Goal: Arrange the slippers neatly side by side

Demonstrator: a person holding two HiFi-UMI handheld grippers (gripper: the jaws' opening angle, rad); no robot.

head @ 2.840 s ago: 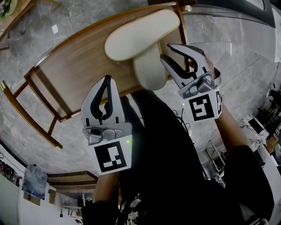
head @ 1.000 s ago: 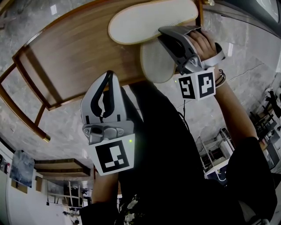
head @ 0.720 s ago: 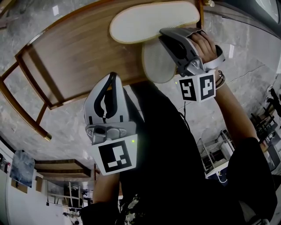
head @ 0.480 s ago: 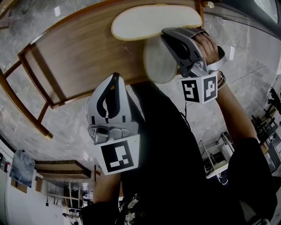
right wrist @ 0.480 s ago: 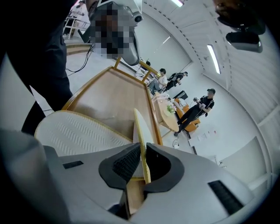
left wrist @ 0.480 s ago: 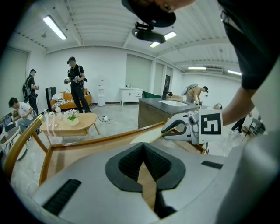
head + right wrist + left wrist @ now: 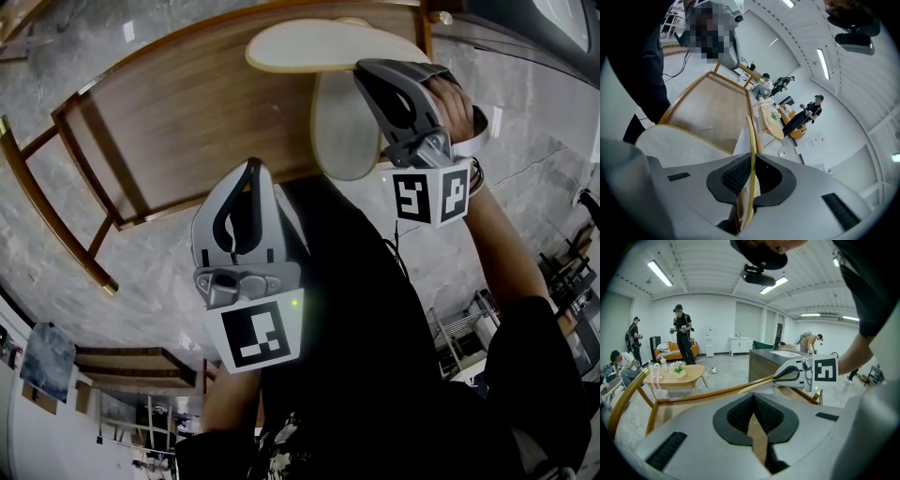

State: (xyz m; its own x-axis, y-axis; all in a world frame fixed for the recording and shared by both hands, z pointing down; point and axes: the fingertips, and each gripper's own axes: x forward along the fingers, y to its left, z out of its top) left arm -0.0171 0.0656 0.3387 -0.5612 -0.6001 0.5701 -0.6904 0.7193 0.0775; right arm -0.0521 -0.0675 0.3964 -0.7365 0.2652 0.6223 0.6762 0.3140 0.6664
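Slippers: far slipper point(image 7: 330, 45) and near slipper point(image 7: 342, 131), both at the right end of the table point(image 7: 187, 122). The far slipper is tipped up on its long edge and looks thin in the head view, lying left-right near the far side. The near slipper lies ribbed face up, lengthwise near-far, with its near end hanging over the table's near edge. The 2 overlap at the far slipper's right end; I cannot tell if they touch.

The right gripper point(image 7: 367, 71) is pinched narrow on the far slipper's right end. Its jaws have just been closing with that slipper's thin edge point(image 7: 751, 140) between them, and its own view shows the pads pressing on it. The near slipper point(image 7: 679, 145) sits just left of those jaws, and the table point(image 7: 712, 108) is beyond. A hand point(image 7: 452, 94) wraps the gripper's body.

The left gripper point(image 7: 251, 169) is over the table's near edge, well left of both slippers. Its jaws are fully together with nothing in them point(image 7: 753, 399). Its view shows only the table rim point(image 7: 703, 393) ahead, with the right gripper point(image 7: 780, 377) holding the slipper point(image 7: 757, 385) at far right.
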